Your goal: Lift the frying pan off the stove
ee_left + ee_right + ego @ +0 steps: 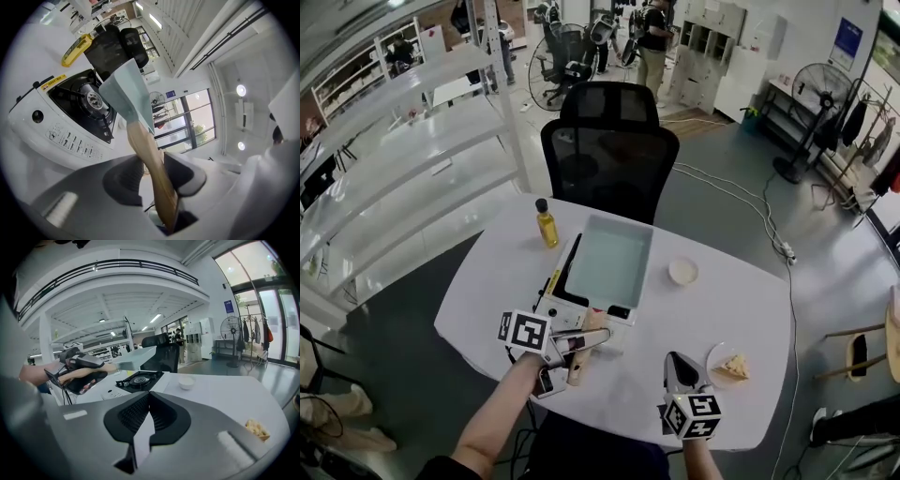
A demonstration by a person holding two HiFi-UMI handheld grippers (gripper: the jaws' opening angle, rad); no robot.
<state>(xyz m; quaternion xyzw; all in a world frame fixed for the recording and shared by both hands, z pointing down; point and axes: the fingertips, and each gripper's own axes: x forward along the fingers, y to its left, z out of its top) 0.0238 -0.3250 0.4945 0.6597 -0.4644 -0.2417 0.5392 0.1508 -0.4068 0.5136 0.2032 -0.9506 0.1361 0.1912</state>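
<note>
L gripper clamped on pan handle. Pan hung above stove, toward table far edge. R gripper closed, empty. Risk: pan weight twists handle in jaws, so it slips.

From the head we look steeply down on the table; our low gripper views share the stove, the left one nearer.

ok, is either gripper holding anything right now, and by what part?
Left gripper is clamped on the frying pan by its wooden handle. Right gripper is shut with nothing between its jaws.
</note>
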